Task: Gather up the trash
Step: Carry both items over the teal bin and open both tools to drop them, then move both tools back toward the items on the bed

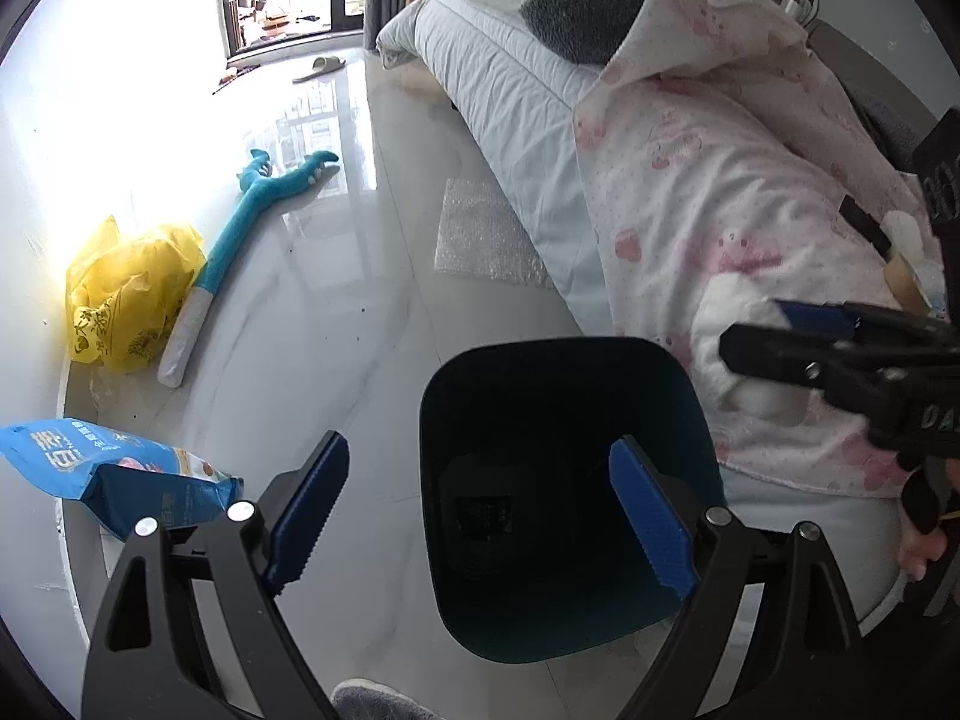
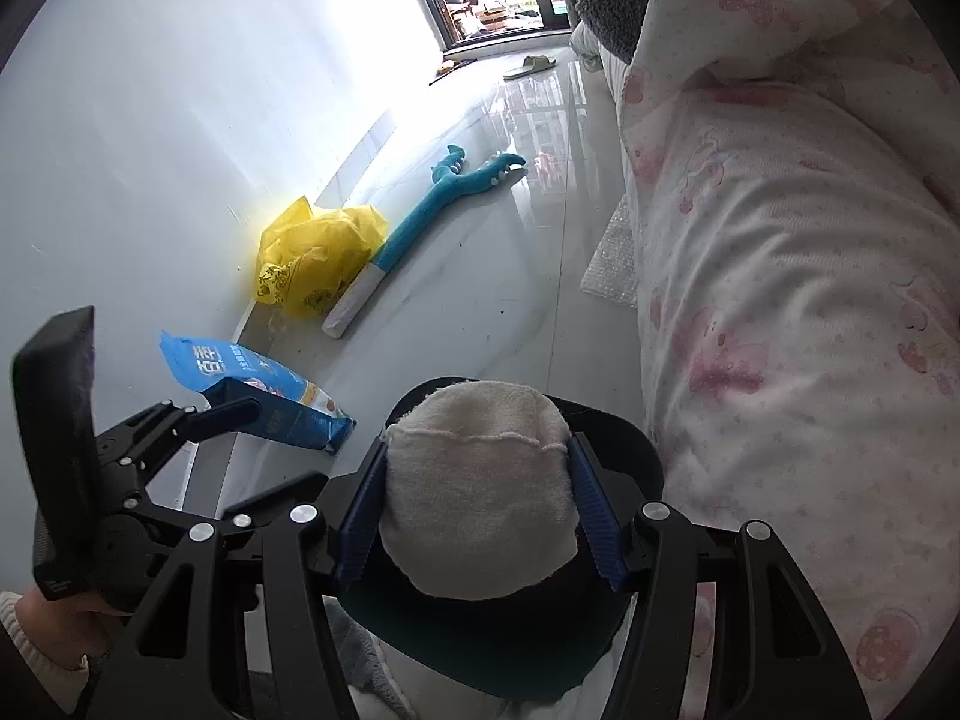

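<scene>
Right gripper (image 2: 480,507) was clamped on a cream wad of cloth (image 2: 477,480), right over the dark bin's (image 2: 630,444) mouth | left gripper (image 1: 480,516) hung spread wide, nothing between its pads, above that bin beside the bed (image 1: 720,198) | blue packet (image 2: 258,390), yellow bag (image 2: 318,258) lay by the wall.

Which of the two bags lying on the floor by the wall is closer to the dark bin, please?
The blue printed bag is closer: it lies just left of the bin. The crumpled yellow bag sits farther along the wall, beside the teal plush toy.
</scene>
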Motion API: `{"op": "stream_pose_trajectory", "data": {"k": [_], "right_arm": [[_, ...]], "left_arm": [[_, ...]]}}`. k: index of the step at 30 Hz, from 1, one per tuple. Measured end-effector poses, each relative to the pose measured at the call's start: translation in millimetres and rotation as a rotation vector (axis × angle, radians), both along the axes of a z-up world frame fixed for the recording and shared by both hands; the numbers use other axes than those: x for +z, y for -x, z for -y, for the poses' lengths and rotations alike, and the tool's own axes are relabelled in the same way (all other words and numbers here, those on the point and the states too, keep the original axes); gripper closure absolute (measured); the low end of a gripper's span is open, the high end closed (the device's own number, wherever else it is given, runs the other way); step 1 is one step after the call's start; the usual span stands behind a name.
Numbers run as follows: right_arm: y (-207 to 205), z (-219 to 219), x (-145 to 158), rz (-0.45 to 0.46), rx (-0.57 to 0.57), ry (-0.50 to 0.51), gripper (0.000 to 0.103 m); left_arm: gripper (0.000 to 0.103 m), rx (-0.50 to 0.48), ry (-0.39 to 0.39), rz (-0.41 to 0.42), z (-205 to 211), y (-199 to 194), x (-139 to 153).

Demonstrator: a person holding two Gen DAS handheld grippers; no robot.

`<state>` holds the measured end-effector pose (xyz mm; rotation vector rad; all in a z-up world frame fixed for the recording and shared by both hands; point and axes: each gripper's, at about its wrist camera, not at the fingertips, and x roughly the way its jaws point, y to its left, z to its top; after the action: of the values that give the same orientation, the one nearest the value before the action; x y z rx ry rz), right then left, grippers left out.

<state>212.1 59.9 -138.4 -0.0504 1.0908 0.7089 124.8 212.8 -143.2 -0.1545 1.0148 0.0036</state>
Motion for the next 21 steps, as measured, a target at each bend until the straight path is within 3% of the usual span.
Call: {"op": "stream_pose_trajectory", "data": {"k": [4, 9, 12, 21], "right_arm": [[-2.8, -9.3, -16.2, -0.037, -0.003, 0.007, 0.043], [-2.1, -27.5, -42.0, -0.092, 0.010, 0.025, 0.043], [-0.8, -36.3, -55.8, -0.106, 0.026, 0.056, 0.043], [5.2, -45.9, -78.3, -0.123, 0.064, 0.127, 0.043]], "left_arm": [[0.013, 0.004, -0.039, 0.088, -3.7, 3.8, 23.5], [0.013, 0.019, 0.004, 0.205, -7.3, 8.2, 54.0], [0.013, -0.014, -0.013, 0.269, 2.9, 11.1, 70.4], [0.013, -0.046, -0.022, 0.378, 21.5, 13.9, 105.1]]}}
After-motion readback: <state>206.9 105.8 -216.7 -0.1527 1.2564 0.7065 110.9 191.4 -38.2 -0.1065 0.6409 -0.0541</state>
